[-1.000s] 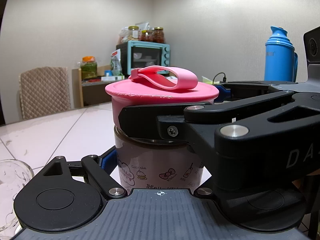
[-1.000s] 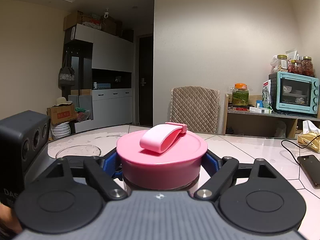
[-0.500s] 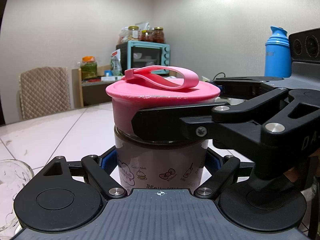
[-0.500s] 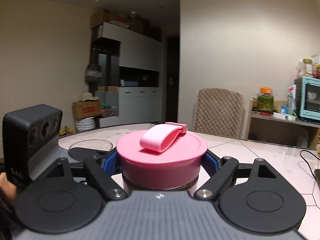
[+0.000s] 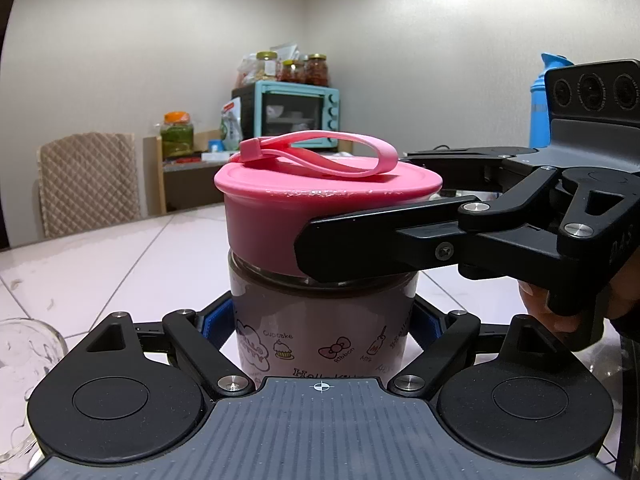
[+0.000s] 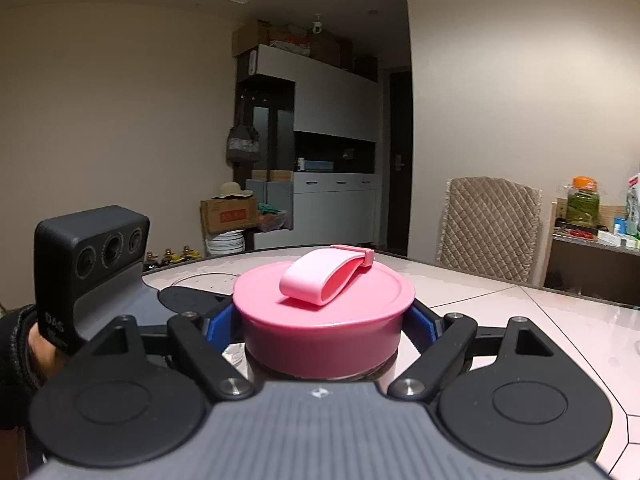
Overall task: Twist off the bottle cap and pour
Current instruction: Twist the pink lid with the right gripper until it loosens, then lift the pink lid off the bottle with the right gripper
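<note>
Bottle (image 5: 320, 320) stands at the frame centre on the table (image 5: 100, 264), left gripper (image 5: 322, 328) clamped on its body and right gripper (image 6: 324, 324) clamped on the pink cap (image 6: 324, 312); unscrewing seems underway, next needing another twist.

The right gripper (image 6: 324, 320) clamps its blue-padded fingers (image 6: 221, 322) on a round pink plastic cap (image 6: 324, 312) — a pale pink strap loop (image 6: 320, 278) lies across it.
</note>
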